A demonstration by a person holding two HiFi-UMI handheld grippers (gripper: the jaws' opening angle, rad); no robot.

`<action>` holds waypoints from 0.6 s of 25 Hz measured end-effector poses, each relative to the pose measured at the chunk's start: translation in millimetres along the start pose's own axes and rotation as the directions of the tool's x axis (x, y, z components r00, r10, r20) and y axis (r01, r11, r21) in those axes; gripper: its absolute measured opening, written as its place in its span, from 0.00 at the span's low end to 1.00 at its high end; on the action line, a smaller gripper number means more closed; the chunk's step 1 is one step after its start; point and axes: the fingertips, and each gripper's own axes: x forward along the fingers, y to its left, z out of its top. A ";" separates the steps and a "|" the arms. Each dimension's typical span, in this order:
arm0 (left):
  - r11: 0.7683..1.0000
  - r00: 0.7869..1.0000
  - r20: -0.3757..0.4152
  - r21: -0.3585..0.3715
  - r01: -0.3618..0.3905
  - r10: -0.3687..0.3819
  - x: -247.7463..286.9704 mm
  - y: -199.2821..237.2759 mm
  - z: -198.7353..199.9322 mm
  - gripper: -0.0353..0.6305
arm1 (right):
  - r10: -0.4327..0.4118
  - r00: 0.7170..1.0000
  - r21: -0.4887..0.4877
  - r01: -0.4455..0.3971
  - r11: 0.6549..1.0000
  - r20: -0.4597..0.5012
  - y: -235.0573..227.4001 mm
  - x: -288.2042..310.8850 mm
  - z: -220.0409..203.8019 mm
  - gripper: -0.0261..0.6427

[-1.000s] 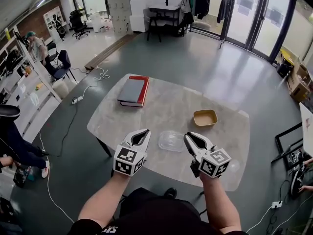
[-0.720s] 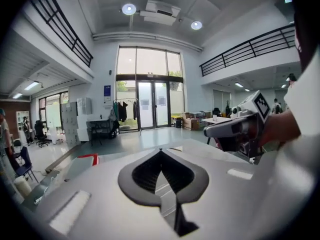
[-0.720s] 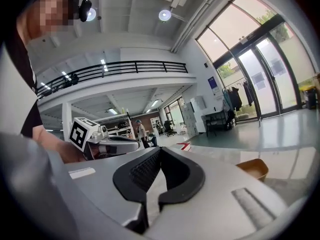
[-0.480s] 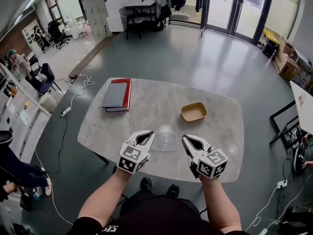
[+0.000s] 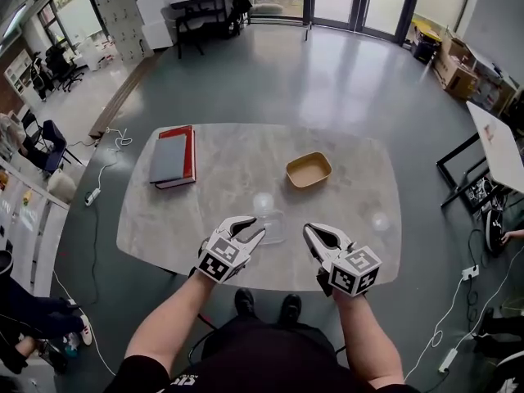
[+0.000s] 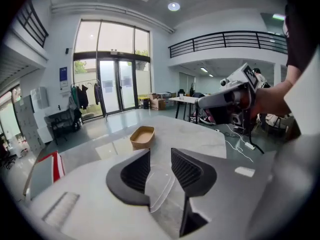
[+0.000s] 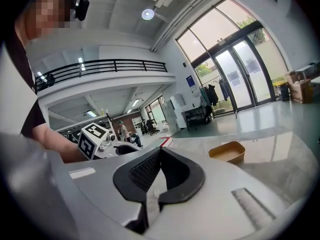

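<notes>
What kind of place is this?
Probably a big office or workshop hall: it has tall glass doors, a railed balcony upstairs, and office chairs along one side.

Left gripper [image 5: 255, 229] jaws now apart (previously together), astride the clear container [image 5: 270, 218] rim.

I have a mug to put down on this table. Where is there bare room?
Bare marble tabletop lies between the red-and-grey book and the tan oval tray, and at the near-left corner below the book. The near middle is crowded: the clear plastic container, the left gripper and the right gripper.
</notes>
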 end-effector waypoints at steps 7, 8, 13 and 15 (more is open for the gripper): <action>0.989 0.982 -0.148 0.074 0.128 -0.116 32.9 -11.0 -40.1 0.30 | -0.044 0.999 0.038 0.044 0.998 -0.014 -7.4 -7.0 -15.8 0.06; 0.986 0.978 -0.166 0.085 0.144 -0.129 37.2 -12.5 -45.2 0.30 | -0.050 0.999 0.043 0.051 0.998 -0.015 -9.0 -8.1 -17.4 0.06; 0.960 0.944 -0.262 0.138 0.243 -0.201 54.3 -25.3 -74.0 0.32 | -0.082 0.996 0.067 0.083 0.994 -0.015 -14.9 -12.6 -25.1 0.06; 0.950 0.930 -0.298 0.156 0.269 -0.214 60.9 -27.8 -82.7 0.32 | -0.095 0.995 0.073 0.096 0.993 -0.014 -17.6 -15.2 -26.3 0.06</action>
